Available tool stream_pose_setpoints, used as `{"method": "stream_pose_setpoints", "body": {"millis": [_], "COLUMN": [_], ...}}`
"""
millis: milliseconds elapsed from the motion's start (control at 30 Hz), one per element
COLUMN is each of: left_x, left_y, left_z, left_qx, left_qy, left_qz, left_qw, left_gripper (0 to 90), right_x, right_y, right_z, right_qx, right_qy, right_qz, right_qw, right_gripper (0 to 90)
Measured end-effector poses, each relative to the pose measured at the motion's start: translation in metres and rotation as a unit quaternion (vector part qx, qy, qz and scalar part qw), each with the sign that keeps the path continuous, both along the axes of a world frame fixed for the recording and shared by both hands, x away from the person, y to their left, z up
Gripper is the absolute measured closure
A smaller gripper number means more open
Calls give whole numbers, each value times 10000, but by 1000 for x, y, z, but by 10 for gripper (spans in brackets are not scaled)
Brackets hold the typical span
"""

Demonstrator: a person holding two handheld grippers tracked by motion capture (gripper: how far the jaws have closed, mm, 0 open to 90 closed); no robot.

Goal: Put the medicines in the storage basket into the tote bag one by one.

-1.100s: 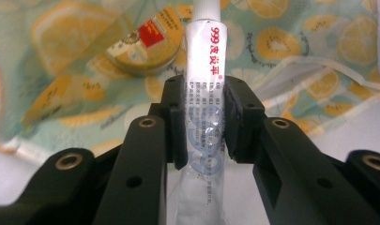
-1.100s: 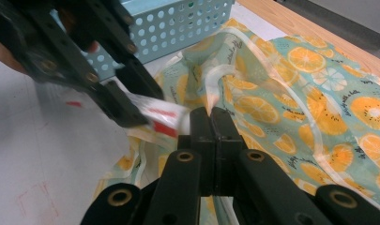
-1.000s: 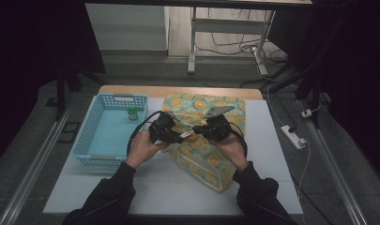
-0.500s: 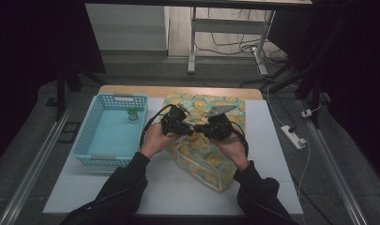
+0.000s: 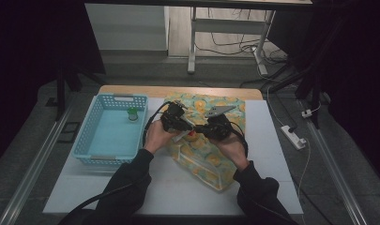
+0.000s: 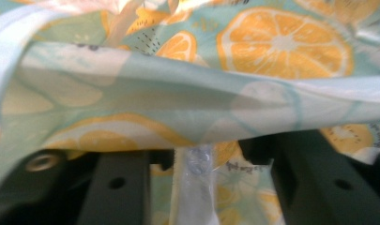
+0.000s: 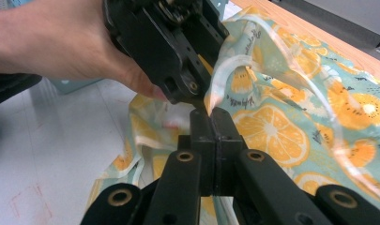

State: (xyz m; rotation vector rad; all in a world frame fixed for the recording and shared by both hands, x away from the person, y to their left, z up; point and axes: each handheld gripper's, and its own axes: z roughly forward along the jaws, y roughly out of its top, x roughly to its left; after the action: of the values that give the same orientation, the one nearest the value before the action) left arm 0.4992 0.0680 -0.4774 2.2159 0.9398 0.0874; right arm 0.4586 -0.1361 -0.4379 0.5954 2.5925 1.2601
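A see-through plastic bag [image 5: 211, 157] printed with orange slices lies on the white table. My right gripper [image 5: 200, 131] is shut on the bag's upper edge [image 7: 220, 89] and pinches it between the closed jaws [image 7: 211, 117]. My left gripper [image 5: 184, 127] sits just left of it, tip to tip, with a hand around its body [image 7: 169, 42]. Its jaws have just been opening. In the left gripper view they stand apart [image 6: 197, 187] with a clear strip of the bag's rim [image 6: 195, 183] loose between them, and the printed bag [image 6: 281, 47] drapes over them.
A light blue basket [image 5: 84, 140] stands at the left of the table with a small green-capped item [image 5: 132, 114] in its far corner. A wooden strip [image 5: 145, 90] edges the table's back. A white power strip [image 5: 293, 137] lies on the floor at the right.
My left gripper has moved right and a little farther back over the bag, up to the right gripper. The right hand has kept still.
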Motion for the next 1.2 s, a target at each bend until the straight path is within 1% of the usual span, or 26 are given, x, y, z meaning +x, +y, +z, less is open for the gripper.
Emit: {"method": "stream_pose_setpoints", "body": {"millis": [100,133,200,233,300,400,467,600,800,967,1200], "left_x": [-4,-5,-7,-8,-10,-15,-18,-25,-35,-41,-47], "left_y": [1,1,3,3,5,8,10,15,24,31,47], "left_z": [5,7,9,10,10,10,10,11,15,15,13], "left_qx": [69,50,39,41,33,5,-26,-73,-305,-251,-286], "left_qy": [-60,-88,-84,-100,-65,-42,20,47,50,20,-9], "left_qz": [-15,2,1,-7,-52,-109,-134,-143,-200,-169,-45], "left_qw": [10000,9999,10000,9999,10000,9999,9999,9999,9993,9995,9996], "left_gripper": [467,438,376,360,315,278,255,231,182,114,68], "right_x": [1,0,0,0,0,0,0,0,0,-1,0], "right_y": [-1,-1,-2,-2,-2,-2,-2,-1,0,0,0], "right_z": [1,1,2,2,3,2,2,2,1,0,0], "right_qx": [28,36,26,48,54,44,36,36,31,2,5], "right_qy": [-1,-5,-25,-26,-39,-29,-25,-23,-1,5,13], "right_qz": [-13,-13,-13,-6,-8,-5,-8,5,11,16,14], "right_qw": [10000,10000,10000,10000,10000,10000,10000,10000,10000,10000,10000], "right_gripper": [900,900,900,900,900,900,900,900,900,900,900]}}
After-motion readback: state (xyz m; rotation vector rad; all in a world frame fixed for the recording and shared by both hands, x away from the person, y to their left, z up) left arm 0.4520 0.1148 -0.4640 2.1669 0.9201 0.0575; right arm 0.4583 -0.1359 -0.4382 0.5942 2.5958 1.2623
